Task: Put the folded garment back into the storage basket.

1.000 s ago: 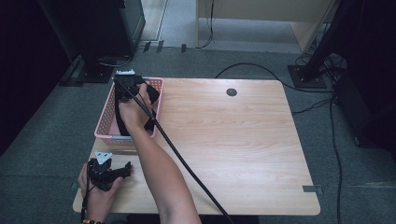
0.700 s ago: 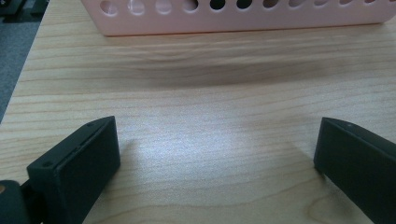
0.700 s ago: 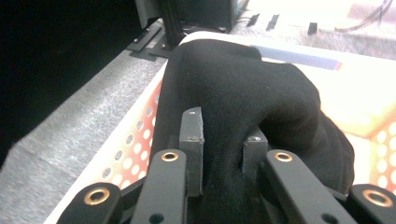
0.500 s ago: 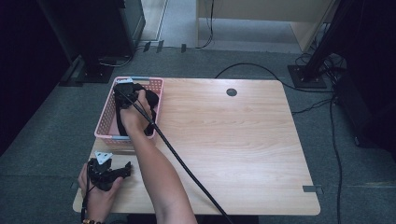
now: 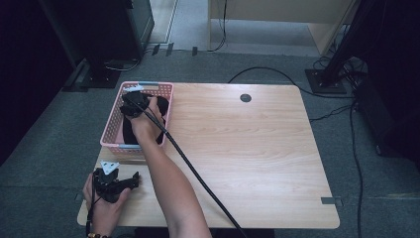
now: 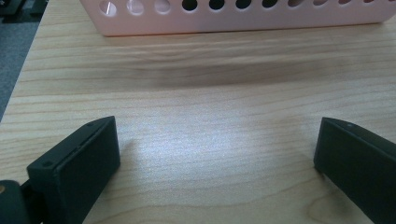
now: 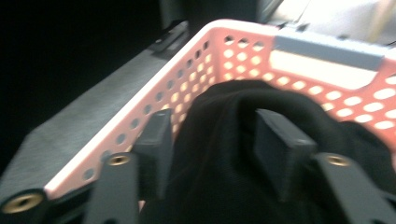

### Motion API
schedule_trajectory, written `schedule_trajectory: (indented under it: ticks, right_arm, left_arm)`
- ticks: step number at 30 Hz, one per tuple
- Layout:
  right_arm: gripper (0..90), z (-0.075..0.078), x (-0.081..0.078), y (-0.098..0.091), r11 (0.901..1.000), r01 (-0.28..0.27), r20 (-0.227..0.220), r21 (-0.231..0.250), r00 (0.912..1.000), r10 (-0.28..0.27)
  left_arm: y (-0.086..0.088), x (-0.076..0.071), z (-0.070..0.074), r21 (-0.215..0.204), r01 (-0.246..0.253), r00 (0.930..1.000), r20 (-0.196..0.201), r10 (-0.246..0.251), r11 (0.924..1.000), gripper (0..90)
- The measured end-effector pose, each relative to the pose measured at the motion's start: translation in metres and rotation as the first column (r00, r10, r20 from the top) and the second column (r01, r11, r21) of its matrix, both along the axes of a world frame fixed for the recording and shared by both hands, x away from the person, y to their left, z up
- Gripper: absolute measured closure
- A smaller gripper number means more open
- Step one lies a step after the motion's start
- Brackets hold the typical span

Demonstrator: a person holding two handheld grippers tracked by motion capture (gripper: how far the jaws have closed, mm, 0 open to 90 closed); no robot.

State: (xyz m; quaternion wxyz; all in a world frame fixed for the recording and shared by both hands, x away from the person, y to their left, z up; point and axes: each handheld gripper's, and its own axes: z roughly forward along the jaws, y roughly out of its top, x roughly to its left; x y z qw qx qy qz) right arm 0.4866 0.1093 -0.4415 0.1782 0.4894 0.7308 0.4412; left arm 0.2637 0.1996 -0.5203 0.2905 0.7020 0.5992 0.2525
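A pink perforated basket stands at the table's back left corner with black cloth inside it. My right gripper reaches down into the basket. In the right gripper view, my right gripper is shut on a raised fold of the black cloth, with the basket's wall just beyond. My left gripper rests on the table near the front left corner. It stands open over bare wood, facing the basket's near wall.
The right gripper's black cable runs diagonally across the table toward the front edge. A round grommet sits near the back edge. The wooden tabletop stretches wide to the right. Cables lie on the floor to the right.
My right gripper has moved from the basket's far end toward its middle and down onto the black cloth. The left gripper has stayed in place.
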Motion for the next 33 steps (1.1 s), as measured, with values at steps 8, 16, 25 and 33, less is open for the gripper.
schedule_trajectory:
  ticks: [8, 16, 25, 33]
  right_arm:
    - [10.0, -0.009, -0.005, 0.009, 0.9954, -0.094, -0.020, -0.018, 0.9954, 0.093]
    - [3.8, -0.006, -0.005, 0.003, 0.9929, -0.102, -0.084, -0.061, 0.9917, 0.097]
    - [2.2, 0.007, -0.009, -0.014, 0.9964, -0.084, -0.054, -0.015, 0.9951, 0.083]
    - [0.0, 0.017, -0.013, -0.031, 0.9973, -0.073, -0.039, 0.002, 0.9965, 0.073]
  left_arm:
    - [0.000, 0.000, 0.000, 0.000, -0.001, 1.0000, 0.000, 0.001, 1.0000, 0.1]
    - [0.000, 0.000, 0.000, 0.000, 0.000, 1.0000, 0.001, 0.000, 1.0000, 0.1]
    - [0.000, 0.000, 0.000, 0.000, 0.000, 1.0000, 0.001, 0.000, 1.0000, 0.1]
    - [0.000, 0.000, 0.000, -0.001, -0.001, 1.0000, 0.002, 0.001, 1.0000, 0.1]
